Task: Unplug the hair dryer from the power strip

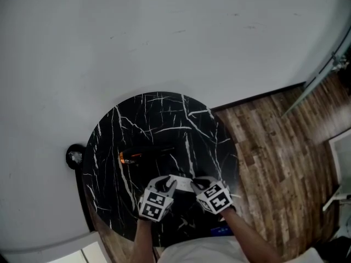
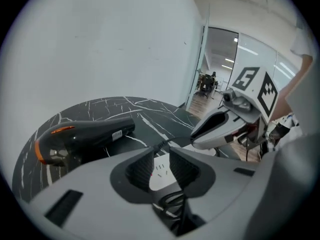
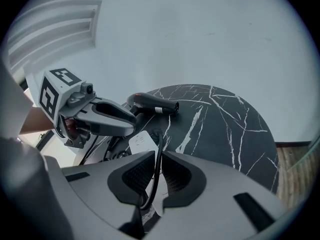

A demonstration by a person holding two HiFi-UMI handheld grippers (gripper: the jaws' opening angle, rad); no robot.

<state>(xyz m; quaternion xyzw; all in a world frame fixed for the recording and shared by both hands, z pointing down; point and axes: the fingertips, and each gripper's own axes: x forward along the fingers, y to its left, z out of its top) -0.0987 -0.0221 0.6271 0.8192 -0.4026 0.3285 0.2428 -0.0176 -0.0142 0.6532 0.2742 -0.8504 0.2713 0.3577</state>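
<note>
A black hair dryer (image 1: 137, 157) with an orange end lies on the round black marble table (image 1: 164, 119). The white power strip (image 1: 182, 184) lies near the table's front edge. My left gripper (image 2: 161, 155) is shut on one end of the power strip (image 2: 159, 170), its pads against the two sides. A black plug (image 3: 154, 134) sits in the strip (image 3: 140, 141). Its black cable (image 3: 156, 171) runs back between the pads of my right gripper (image 3: 157, 155), which is shut on it. The dryer (image 2: 85, 135) lies just beyond the strip.
A loose coil of black cable (image 2: 173, 202) lies under the left gripper. A pale wall curves behind the table. Wooden floor (image 1: 274, 152) lies to the right. A round dark object (image 1: 75, 156) sits left of the table.
</note>
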